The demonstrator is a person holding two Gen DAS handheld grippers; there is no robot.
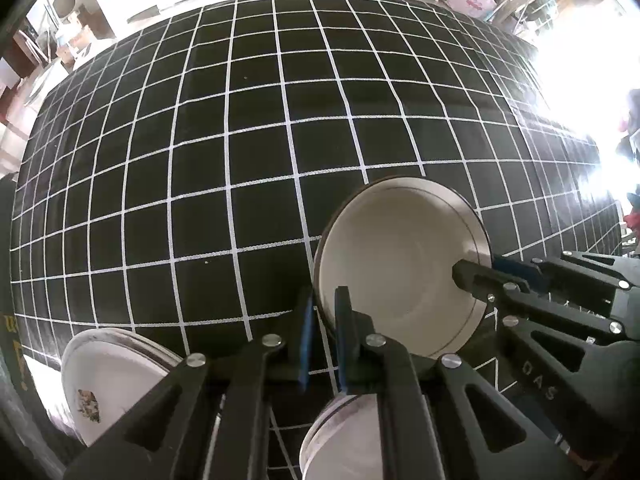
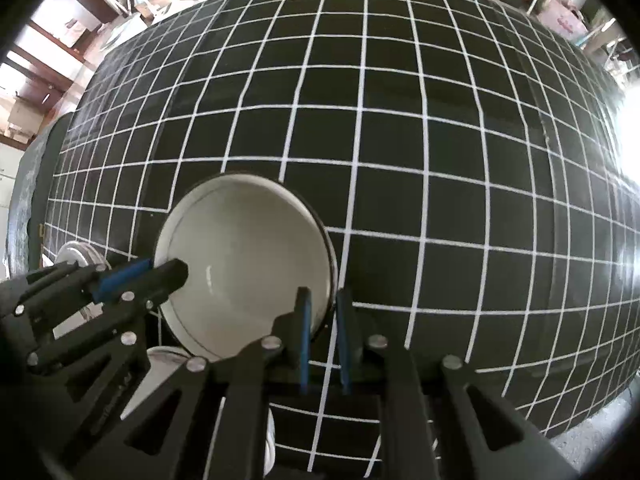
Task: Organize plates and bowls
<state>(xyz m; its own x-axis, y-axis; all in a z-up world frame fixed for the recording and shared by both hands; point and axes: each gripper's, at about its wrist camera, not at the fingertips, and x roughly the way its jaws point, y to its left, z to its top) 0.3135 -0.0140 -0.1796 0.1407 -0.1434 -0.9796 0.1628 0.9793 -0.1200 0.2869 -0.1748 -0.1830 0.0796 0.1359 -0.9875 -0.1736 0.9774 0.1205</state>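
Both grippers hold a white bowl (image 1: pixel 400 272) with a thin dark rim line by its opposite edges, tilted over the black grid tablecloth (image 1: pixel 224 152). My left gripper (image 1: pixel 325 297) is shut on the bowl's left rim, one finger inside and one outside. My right gripper (image 1: pixel 480 269) reaches in from the right, one black finger inside the bowl. In the right wrist view the bowl (image 2: pixel 248 256) sits lower left, my right gripper (image 2: pixel 322 297) is shut on its right rim, and my left gripper (image 2: pixel 160 273) pinches the far rim.
A stack of white plates (image 1: pixel 104 376), the top one with a flower print, lies at the lower left. Another white dish (image 1: pixel 340 440) sits below my left gripper. The same white dishes (image 2: pixel 168 368) show under the bowl in the right wrist view. Shelves and clutter lie beyond the table's far edge.
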